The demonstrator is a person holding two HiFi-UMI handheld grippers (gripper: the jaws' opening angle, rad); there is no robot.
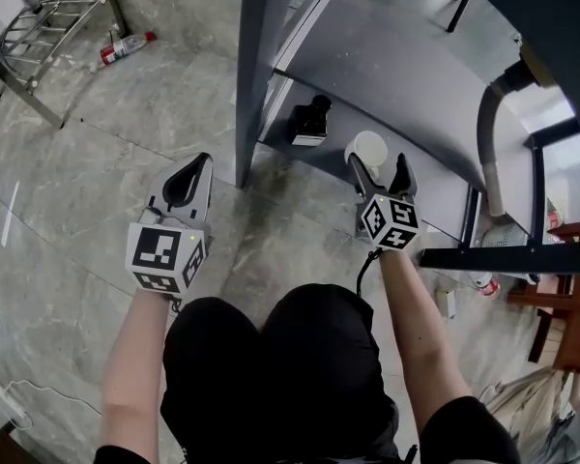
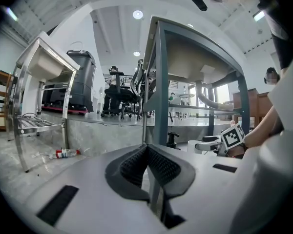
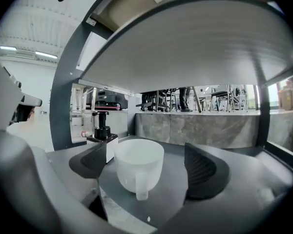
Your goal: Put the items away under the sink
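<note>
Mug (image 3: 138, 167): white, with one handle; stands on the grey lower desk (image 3: 173, 156) under the sink frame, near the front edge.
Mug attitude: upright, mouth up, long axis vertical; not tilted.
Mug handle: points out from the desk, straight toward the right claw's camera.
Mug from the head view: the round open mouth (image 1: 369, 149) shows just ahead of the right claw's tips.
Right claw (image 3: 145, 151): jaws wide apart, one on each side of the mug. The right pad stands clear of the mug wall and the left pad sits just beside it. No clamping is seen.
Right claw position: held low at the desk edge (image 1: 377, 162), pointing in under the sink.
Left claw (image 2: 147, 162): jaws together, nothing between them.
Left claw position: over the marble floor (image 1: 195, 167), left of the grey frame post (image 1: 256, 66) and well apart from the mug.
Neighbouring item: a black pump bottle (image 3: 102, 126) on a white box (image 3: 106, 147), just left of the mug on the same desk; upright. It also shows in the head view (image 1: 312, 119).
Drain: a grey hose (image 1: 491, 153) curves down at the right of the desk.
Floor: a plastic bottle with a red label (image 1: 128, 46) lies on its side beside a steel rack (image 1: 39, 27), well apart from the desk.
</note>
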